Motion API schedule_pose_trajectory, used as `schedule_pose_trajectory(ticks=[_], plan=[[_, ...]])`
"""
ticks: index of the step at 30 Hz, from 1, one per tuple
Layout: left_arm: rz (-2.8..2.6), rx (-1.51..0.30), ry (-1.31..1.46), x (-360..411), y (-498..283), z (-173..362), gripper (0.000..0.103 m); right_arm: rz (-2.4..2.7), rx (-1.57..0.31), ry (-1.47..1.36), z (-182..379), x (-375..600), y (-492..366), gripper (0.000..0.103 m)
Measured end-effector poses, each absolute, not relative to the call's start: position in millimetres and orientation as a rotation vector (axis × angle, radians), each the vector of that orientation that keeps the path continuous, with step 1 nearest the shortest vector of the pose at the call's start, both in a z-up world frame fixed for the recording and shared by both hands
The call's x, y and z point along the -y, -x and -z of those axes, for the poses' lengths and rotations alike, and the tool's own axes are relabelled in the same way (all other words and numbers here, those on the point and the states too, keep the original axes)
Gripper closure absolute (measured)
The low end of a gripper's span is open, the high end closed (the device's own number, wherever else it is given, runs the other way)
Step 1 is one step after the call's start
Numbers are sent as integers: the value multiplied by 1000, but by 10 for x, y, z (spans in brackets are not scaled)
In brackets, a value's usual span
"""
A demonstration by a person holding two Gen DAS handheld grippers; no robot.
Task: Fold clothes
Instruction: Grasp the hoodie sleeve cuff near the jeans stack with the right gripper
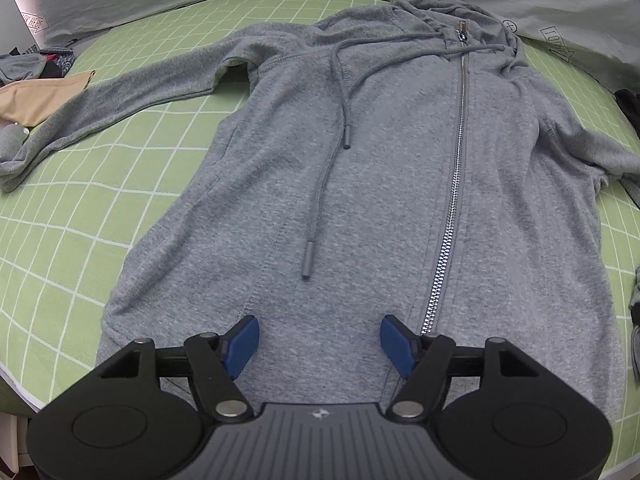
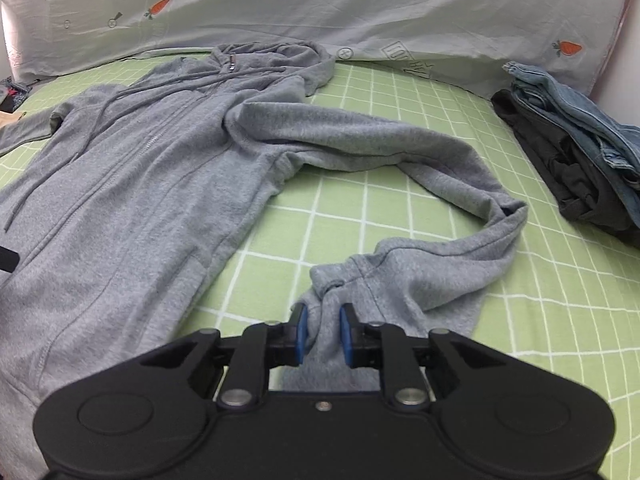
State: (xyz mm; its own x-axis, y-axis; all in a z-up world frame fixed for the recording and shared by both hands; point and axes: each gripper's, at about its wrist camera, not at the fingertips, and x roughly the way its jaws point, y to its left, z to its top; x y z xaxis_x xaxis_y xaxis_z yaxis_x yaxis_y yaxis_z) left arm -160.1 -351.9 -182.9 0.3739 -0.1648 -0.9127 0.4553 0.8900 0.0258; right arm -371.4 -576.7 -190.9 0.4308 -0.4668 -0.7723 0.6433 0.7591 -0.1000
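The grey zip hoodie (image 1: pixel 360 168) lies front-up on the green checked bedsheet (image 2: pixel 400 216), the right gripper (image 2: pixel 323 334) clamped on its sleeve cuff (image 2: pixel 344 280), the left gripper (image 1: pixel 319 346) spread above the hem, suggesting a sleeve fold inward across the chest.

Hoodie (image 1: pixel 360 184) lies flat, front up, on the bed sheet (image 1: pixel 80 248), hood toward the pillow (image 2: pixel 320 8) behind it. One sleeve (image 2: pixel 400 152) loops out to the right, cuff end between the right gripper (image 2: pixel 322 334) pads. Folded clothes pile (image 2: pixel 576 152) lies farther right; left gripper (image 1: pixel 320 346) sits over the hem.
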Motion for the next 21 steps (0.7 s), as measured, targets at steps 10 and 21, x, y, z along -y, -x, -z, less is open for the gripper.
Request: schedule_pose_trajectory(ticks=[10, 21], plan=[[381, -1105, -267, 3510, 1643, 1851, 33, 1147, -633, -352, 1359, 6593, 4636, 88], [358, -1124, -260, 3517, 1627, 1877, 30, 1397, -476, -288, 840, 7392, 5218, 88]])
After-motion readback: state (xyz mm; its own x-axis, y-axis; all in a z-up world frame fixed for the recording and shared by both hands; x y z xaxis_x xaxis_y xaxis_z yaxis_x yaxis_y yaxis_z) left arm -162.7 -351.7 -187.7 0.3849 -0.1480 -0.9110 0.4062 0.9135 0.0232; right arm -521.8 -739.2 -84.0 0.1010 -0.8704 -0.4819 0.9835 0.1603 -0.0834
